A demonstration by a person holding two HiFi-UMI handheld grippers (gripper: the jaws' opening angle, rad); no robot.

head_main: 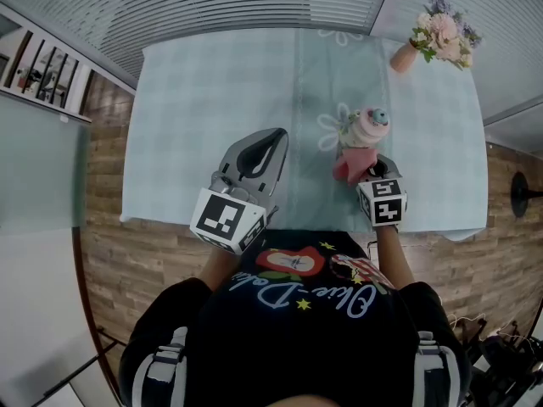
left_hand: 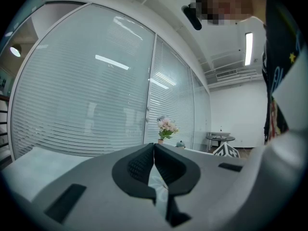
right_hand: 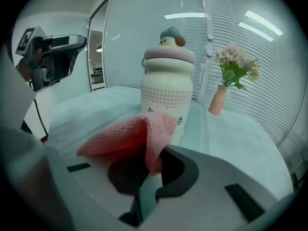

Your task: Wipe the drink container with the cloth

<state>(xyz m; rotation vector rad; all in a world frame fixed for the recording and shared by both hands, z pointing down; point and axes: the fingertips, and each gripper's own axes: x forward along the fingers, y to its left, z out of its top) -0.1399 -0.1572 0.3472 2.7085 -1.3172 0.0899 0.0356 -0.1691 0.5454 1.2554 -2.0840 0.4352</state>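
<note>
The drink container (right_hand: 167,90), cream with a pale pink lid and a small figure on top, stands upright on the table; in the head view the container (head_main: 366,126) is right of centre. My right gripper (right_hand: 153,158) is shut on a pink cloth (right_hand: 132,135), which folds up just in front of the container's lower side; the cloth (head_main: 354,163) shows just below the container. My left gripper (left_hand: 154,150) is shut with nothing in it, raised above the table's near edge, and appears as the grey left gripper (head_main: 270,140) left of the container.
The table wears a pale green checked cloth (head_main: 212,100). A pink vase of flowers (head_main: 439,37) stands at the back right; the vase (right_hand: 219,99) is behind and right of the container. Glass walls with blinds surround the far side.
</note>
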